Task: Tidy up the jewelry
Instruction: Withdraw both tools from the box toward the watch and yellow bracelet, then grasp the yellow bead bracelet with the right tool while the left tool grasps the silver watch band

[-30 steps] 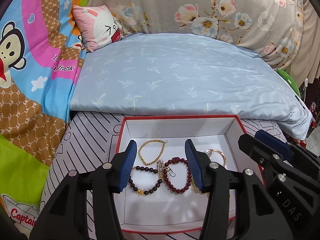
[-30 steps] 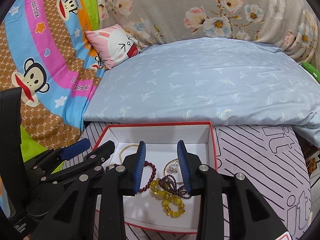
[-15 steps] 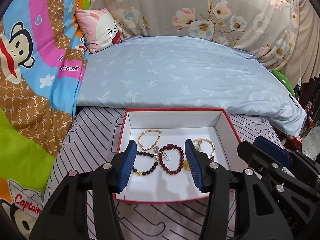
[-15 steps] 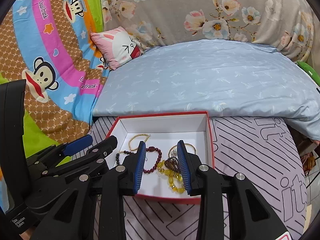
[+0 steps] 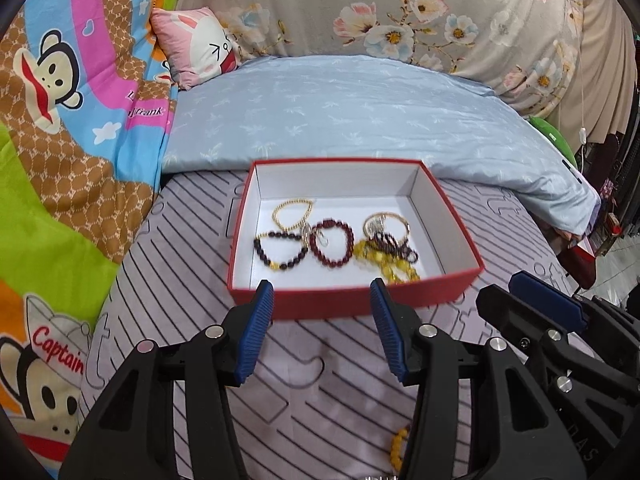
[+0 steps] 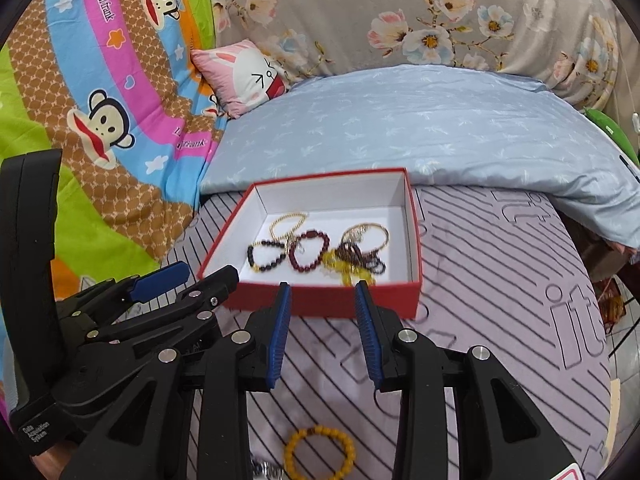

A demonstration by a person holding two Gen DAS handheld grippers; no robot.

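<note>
Right wrist view: right gripper [image 6: 322, 292] spread, gripping nothing, just short of red box [image 6: 320, 302] near wall; left gripper [image 5: 321, 289] likewise spread and empty beside it; beaded bracelets [image 6: 308, 254] heaped inside box, orange bracelet [image 6: 319, 453] on striped mat [image 6: 500, 320] nearer than box.

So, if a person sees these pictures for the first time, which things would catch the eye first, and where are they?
The red box with white inside, on the striped purple mat, stands out first; it holds a cluster of bead bracelets. Just before it, both the left gripper and the right gripper are open and empty. One orange bead bracelet lies alone on the mat, outside the box, nearest the camera.
</note>
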